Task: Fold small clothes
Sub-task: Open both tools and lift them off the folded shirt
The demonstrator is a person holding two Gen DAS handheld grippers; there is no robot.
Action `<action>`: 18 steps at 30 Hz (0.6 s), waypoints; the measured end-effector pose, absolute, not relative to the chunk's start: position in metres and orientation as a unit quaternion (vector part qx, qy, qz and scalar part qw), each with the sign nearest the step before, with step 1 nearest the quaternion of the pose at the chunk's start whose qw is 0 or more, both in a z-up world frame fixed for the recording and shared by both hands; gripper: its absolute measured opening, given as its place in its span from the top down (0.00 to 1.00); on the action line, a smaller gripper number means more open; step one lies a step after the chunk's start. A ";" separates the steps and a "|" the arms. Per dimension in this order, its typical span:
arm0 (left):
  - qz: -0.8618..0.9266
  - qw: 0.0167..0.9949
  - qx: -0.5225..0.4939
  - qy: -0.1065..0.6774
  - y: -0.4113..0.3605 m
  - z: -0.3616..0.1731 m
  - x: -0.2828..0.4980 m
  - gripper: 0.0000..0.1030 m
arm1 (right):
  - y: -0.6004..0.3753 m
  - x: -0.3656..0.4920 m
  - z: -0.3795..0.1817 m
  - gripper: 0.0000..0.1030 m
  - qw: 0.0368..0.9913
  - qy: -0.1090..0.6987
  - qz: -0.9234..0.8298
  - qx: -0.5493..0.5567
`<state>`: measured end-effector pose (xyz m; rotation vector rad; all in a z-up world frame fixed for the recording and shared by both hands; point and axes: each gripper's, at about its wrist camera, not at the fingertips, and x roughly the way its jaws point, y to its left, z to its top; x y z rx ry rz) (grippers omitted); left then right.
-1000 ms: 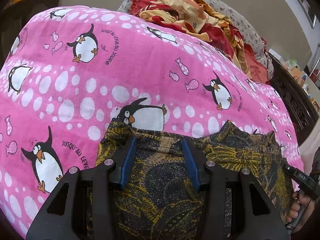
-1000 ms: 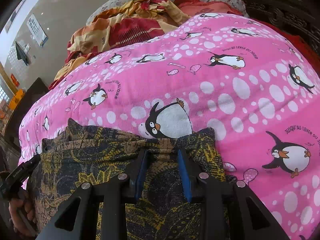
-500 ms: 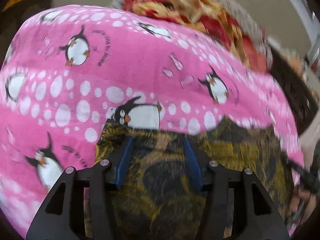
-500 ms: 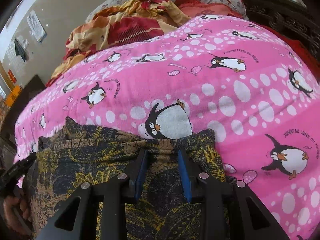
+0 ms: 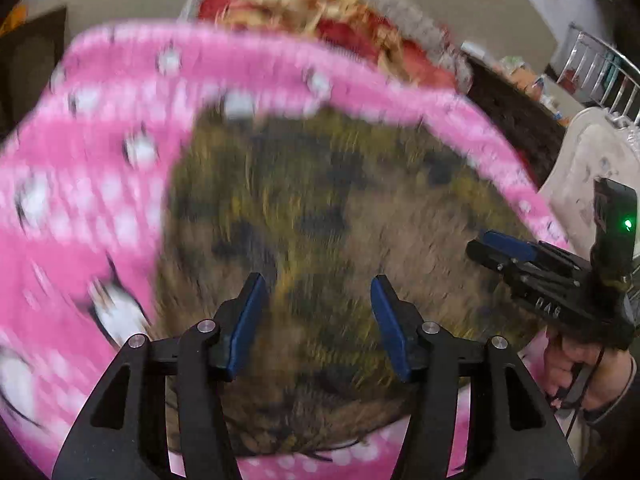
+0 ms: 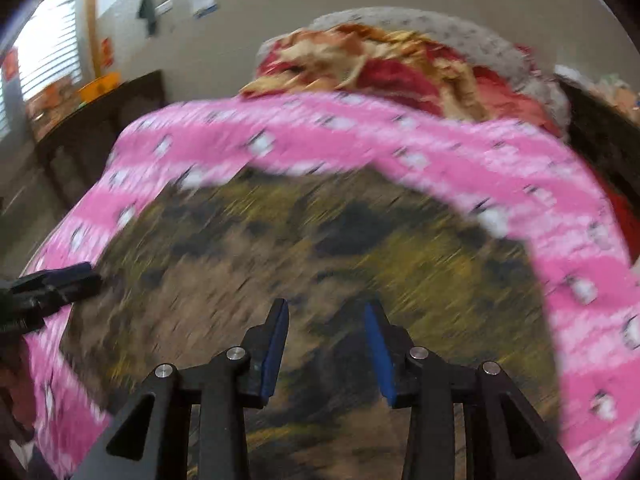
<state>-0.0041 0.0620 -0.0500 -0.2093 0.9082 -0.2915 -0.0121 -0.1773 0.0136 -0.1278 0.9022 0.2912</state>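
Left wrist: garment (image 5: 320,220) long axis across, blurred

Both my views are heavily motion-smeared: the pink blanket (image 5: 100,168) and the dark patterned garment (image 5: 320,208) streak into soft blur, while my own fingers (image 5: 248,320) stay sharp. Daylight enters through a blinded window (image 6: 44,60). Fisheye bending darkens the corners.
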 end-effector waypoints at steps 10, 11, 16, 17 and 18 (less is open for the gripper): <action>-0.142 0.905 -0.031 0.400 0.029 -0.055 -0.005 0.24 | -0.192 -0.014 -0.014 0.28 0.889 0.442 0.113 -0.029; -0.142 0.905 -0.031 0.400 0.027 -0.055 -0.004 0.24 | -0.191 -0.015 -0.014 0.28 0.890 0.441 0.112 -0.033; -0.149 0.905 -0.044 0.397 0.036 -0.056 -0.009 0.24 | -0.187 -0.014 -0.015 0.28 0.890 0.441 0.105 -0.047; -0.150 0.905 -0.046 0.397 0.036 -0.055 -0.010 0.24 | -0.185 -0.014 -0.015 0.28 0.890 0.441 0.104 -0.048; -0.150 0.905 -0.047 0.396 0.037 -0.055 -0.010 0.24 | -0.184 -0.014 -0.015 0.28 0.890 0.441 0.103 -0.050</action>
